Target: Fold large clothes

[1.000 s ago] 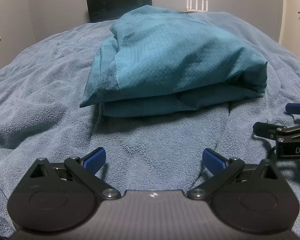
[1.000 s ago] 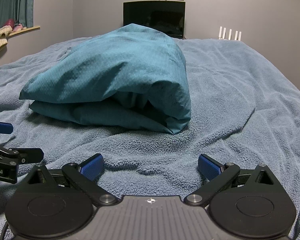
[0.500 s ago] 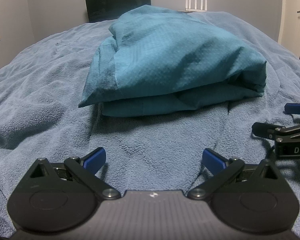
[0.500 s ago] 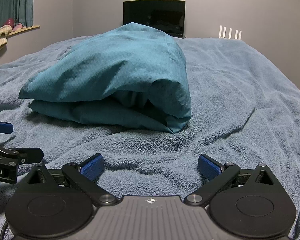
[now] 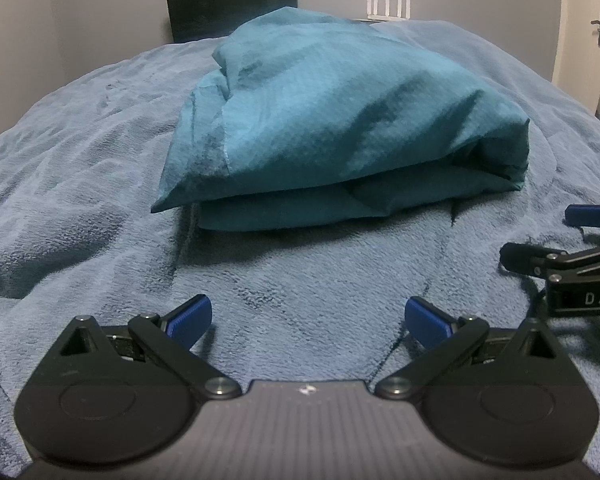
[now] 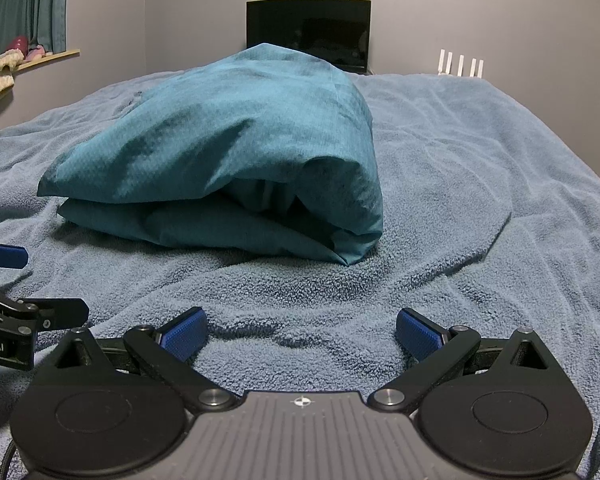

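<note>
Left claw [image 5: 308, 318], seen from its own wrist camera: black linkage arms spread wide, the two blue fingertips [image 5: 190, 316] far apart with nothing between them. Right claw [image 6: 302, 330], likewise viewed along its fingers: jaws equally wide, blue pads [image 6: 418, 336] empty. Each claw appears at the edge of the other's view, side by side, level and low.

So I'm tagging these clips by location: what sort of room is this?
Most likely a bedroom: a bed under a blue blanket, a dark screen by the wall, curtains at a window ledge.
</note>
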{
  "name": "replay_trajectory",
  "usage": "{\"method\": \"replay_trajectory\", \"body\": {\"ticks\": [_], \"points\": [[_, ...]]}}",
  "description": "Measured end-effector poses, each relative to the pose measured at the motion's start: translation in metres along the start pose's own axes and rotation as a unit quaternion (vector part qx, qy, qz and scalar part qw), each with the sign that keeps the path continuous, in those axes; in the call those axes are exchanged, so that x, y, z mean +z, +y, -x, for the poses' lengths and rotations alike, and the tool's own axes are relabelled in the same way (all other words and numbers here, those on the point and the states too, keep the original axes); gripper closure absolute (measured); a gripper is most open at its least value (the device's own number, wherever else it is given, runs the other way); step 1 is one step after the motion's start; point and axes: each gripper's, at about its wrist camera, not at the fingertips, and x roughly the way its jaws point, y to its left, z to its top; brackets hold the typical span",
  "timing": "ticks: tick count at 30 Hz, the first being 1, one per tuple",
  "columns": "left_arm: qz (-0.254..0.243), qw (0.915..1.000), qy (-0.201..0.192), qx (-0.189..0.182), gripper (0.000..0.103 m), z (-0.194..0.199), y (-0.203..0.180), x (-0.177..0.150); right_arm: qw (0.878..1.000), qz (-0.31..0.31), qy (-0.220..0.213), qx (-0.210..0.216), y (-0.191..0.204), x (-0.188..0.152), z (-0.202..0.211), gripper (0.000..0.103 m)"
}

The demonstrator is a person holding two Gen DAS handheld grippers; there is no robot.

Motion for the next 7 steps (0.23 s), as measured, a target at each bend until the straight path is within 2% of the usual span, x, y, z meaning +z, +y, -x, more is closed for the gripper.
{"method": "replay_trajectory", "body": {"ticks": [7], "points": [[0.001, 1.0000, 0.002, 0.001, 0.000, -0.0016, -0.0001, -0.0007, 1.000, 0.000, 0.001, 0.000, -0.0004, -0.0016, 0.0012, 0.001]]}}
